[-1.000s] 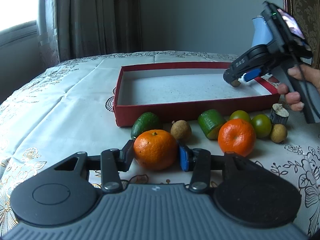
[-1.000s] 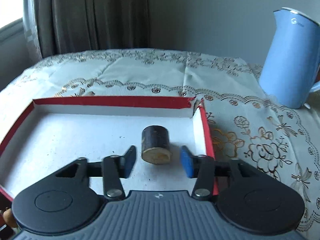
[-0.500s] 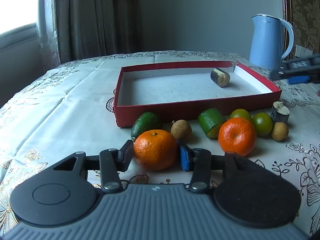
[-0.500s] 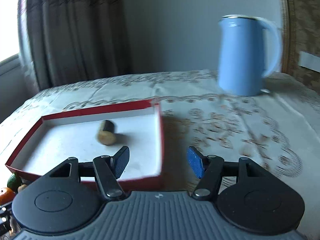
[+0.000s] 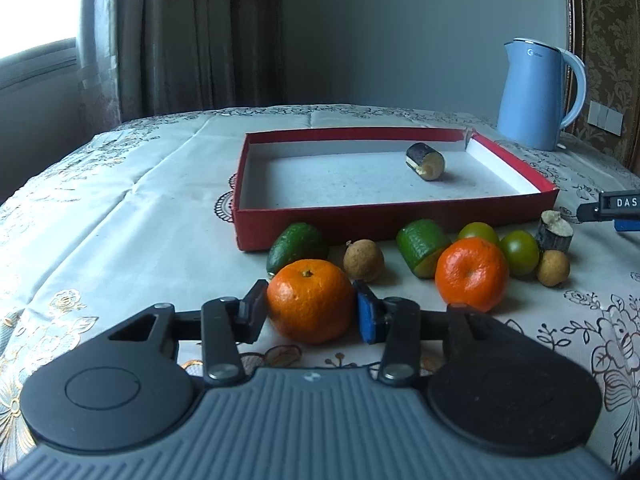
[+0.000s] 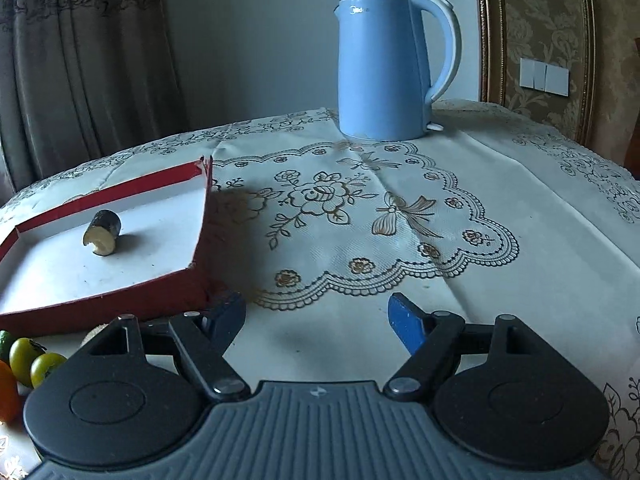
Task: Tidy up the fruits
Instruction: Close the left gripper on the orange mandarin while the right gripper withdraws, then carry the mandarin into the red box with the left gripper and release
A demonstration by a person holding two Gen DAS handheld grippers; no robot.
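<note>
My left gripper (image 5: pixel 310 307) is shut on an orange mandarin (image 5: pixel 311 300) resting on the tablecloth in front of the red box (image 5: pixel 400 222). A dark sugarcane piece (image 5: pixel 425 161) lies in the box's far right corner; it also shows in the right wrist view (image 6: pixel 102 233). A second mandarin (image 5: pixel 471 274), an avocado (image 5: pixel 297 245), a cut green piece (image 5: pixel 423 247), two green tomatoes (image 5: pixel 519 253), two longans (image 5: pixel 363 260) and another sugarcane piece (image 5: pixel 554 231) lie along the box's front. My right gripper (image 6: pixel 317 322) is open and empty, over the cloth right of the box (image 6: pixel 80 304).
A blue kettle (image 6: pixel 386 66) stands at the table's back right and shows in the left wrist view (image 5: pixel 538 94) too. Curtains hang behind the table. The table edge falls away on the left.
My right gripper opened wider and drew back right, out of the box, leaving the sugarcane piece lying inside. The left gripper and its mandarin stayed put.
</note>
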